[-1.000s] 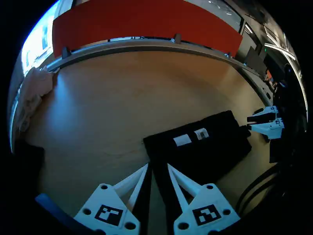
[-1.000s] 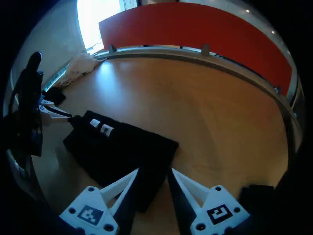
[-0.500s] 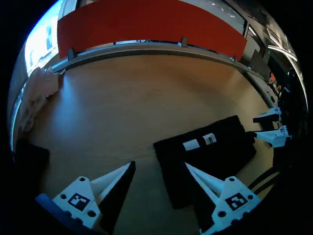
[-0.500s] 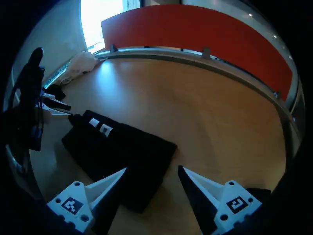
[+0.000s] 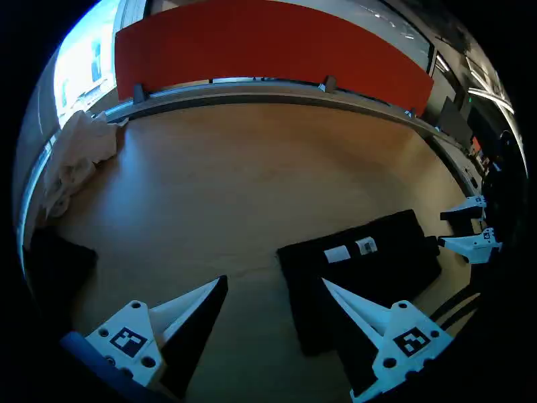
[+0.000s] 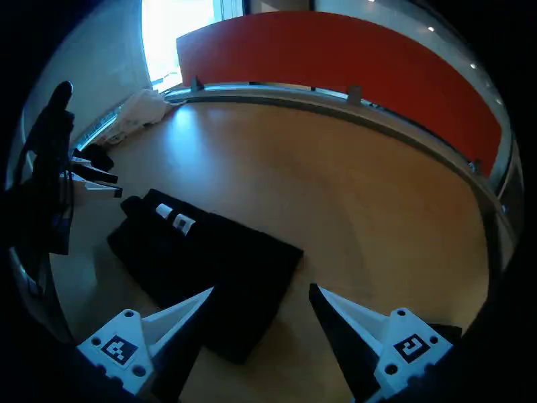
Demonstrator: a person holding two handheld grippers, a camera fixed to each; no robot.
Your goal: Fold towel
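The towel point(image 5: 366, 272) lies flat on the worktop point(image 5: 235, 174) as a long dark band, seemingly doubled already, with two white labels point(image 5: 349, 250) on top. Our left tongs point(image 5: 274, 280) stand wide apart and hold nothing. One short end of the band lies just ahead of them, more under the right finger than the left. Our right tongs point(image 6: 261, 287) are just as wide and empty, poised by the opposite short end, which sits toward their left finger.

We judge the step in hand to be a cross fold, with one short end carried over onto the other. To do it well we would centre one pair of tongs on its end and come down low. We would bite every layer at the edge, not only the top one, or the band may peel open as it rises. We would lift just enough to clear the layers beneath, carry straight along the band, and lay edge on edge before letting go. The other tongs could pin the far end so the band does not slide.

A pale cloth point(image 5: 77, 151) heaped at the far corner and the red panel point(image 5: 268, 47) behind are well apart from the towel.
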